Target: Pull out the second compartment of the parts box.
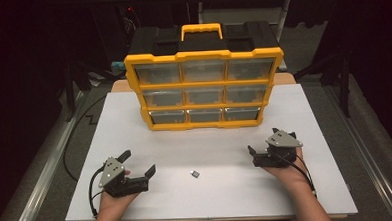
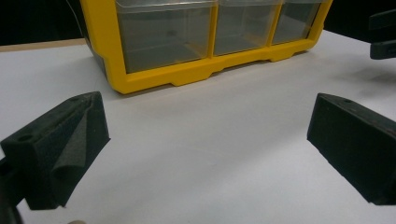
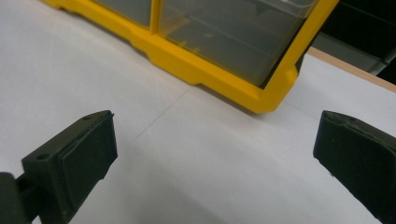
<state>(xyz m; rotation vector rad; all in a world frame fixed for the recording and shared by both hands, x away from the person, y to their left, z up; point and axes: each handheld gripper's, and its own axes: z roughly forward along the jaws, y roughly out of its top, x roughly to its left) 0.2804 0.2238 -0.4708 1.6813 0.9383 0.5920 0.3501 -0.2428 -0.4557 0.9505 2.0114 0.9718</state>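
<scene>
Small part: a little dark piece (image 1: 195, 174) lies flat on the white board, well in front of the organizer, roughly on its centre line, untouched.
Left gripper: held in a hand at (image 1: 138, 167), left of the part and near it, well short of the organizer; its jaws are spread wide with nothing between them. In the left gripper view (image 2: 208, 154) the two black foam-faced jaws frame bare white board, with the organizer's lower left corner ahead.
Right gripper: held in the other hand at (image 1: 270, 141), right of the part and a little closer to the organizer, off its right front corner; jaws spread, gripping nothing. The right gripper view (image 3: 215, 154) shows bare board between them and the organizer's lower right corner beyond.
Organizer: a yellow-framed case (image 1: 205, 81) stands upright at the far middle of the board, three rows of three clear drawers facing the person, yellow handle on a black top. The drawers are all pushed in.
Board: white sheet (image 1: 134, 118) under the organizer, the part and both grippers.
Surroundings: dark room behind the organizer; grey floor and metal rails on both sides of it.
</scene>
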